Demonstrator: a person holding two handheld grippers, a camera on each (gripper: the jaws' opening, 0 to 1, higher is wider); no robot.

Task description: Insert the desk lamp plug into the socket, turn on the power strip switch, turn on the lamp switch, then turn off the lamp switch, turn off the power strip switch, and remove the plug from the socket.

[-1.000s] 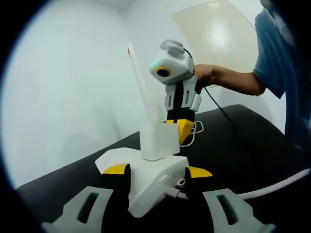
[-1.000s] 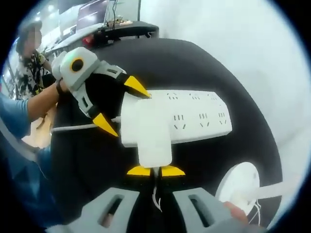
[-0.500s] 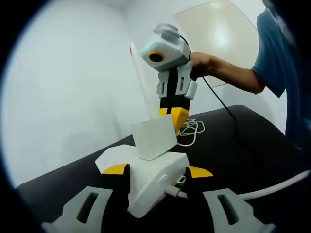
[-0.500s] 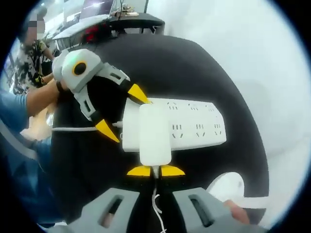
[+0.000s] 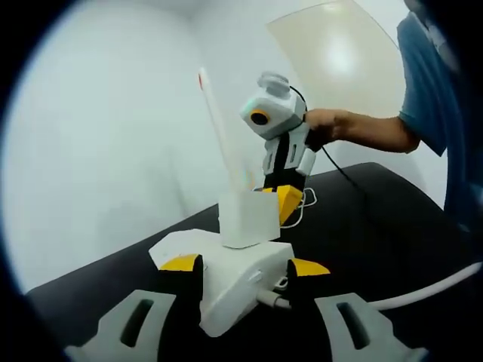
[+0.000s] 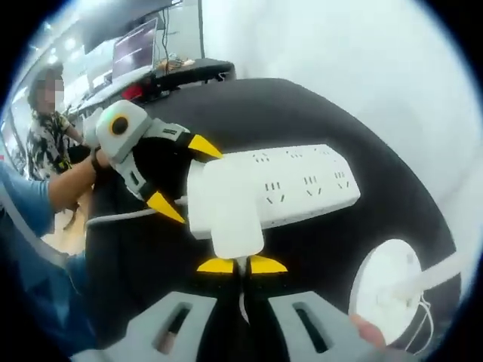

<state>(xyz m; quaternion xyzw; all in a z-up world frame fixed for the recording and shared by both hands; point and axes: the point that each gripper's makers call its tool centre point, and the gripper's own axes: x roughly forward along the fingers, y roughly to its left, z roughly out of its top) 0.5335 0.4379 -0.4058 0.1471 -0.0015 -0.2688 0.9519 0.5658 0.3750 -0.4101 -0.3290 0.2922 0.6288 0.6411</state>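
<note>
The white rectangular plastic power strip (image 6: pixel 294 188) is clamped at its cable end by the left gripper (image 5: pixel 243 265). The boxy white lamp plug (image 6: pixel 230 219), seated at that end of the strip, is pinched by the closed right gripper (image 6: pixel 241 265). The pull should be kept straight along the prongs, the strip held firmly down.

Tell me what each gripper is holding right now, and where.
The right gripper pinches the white plug adapter at its cable end. The left gripper clamps the end of the power strip.
</note>
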